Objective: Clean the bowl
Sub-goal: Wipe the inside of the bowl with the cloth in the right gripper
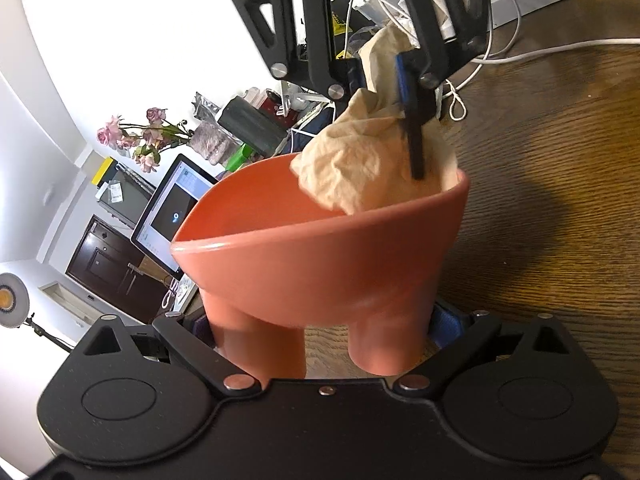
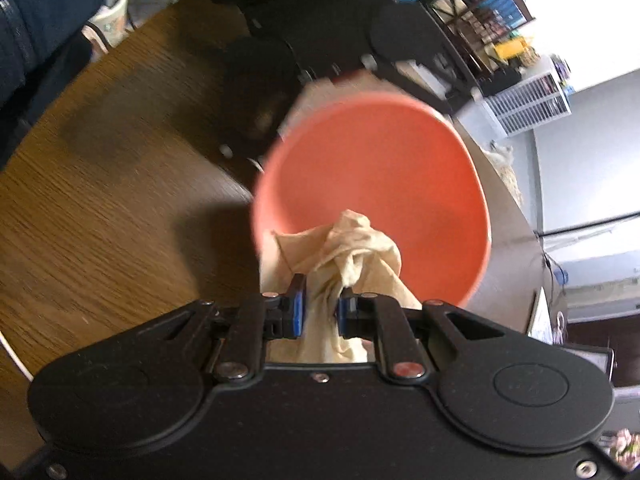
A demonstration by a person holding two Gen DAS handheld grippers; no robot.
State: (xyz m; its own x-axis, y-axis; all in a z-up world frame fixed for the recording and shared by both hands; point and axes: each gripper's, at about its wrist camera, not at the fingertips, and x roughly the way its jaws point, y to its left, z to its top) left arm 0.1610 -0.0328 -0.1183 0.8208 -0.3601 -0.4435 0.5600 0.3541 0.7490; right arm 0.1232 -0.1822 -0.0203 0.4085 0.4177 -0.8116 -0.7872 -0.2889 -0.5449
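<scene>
Nearest in the left wrist view: left tool (image 1: 320,344) spread wide around two stubby legs of the orange bowl (image 1: 320,264), bowl raised off the wooden tabletop (image 1: 560,200) and tilted. Beyond, at 1 o'clock: right tool (image 1: 384,80) pinching a crumpled beige cloth (image 1: 360,168) pressed over the far rim. Farther, at 9 o'clock: laptop (image 1: 168,216), pink flowers (image 1: 136,136).

Only from the right wrist view: bowl (image 2: 376,184) interior, blurred; right tool (image 2: 320,312) pressed together on the cloth (image 2: 352,252) at the near rim, 6 o'clock.
</scene>
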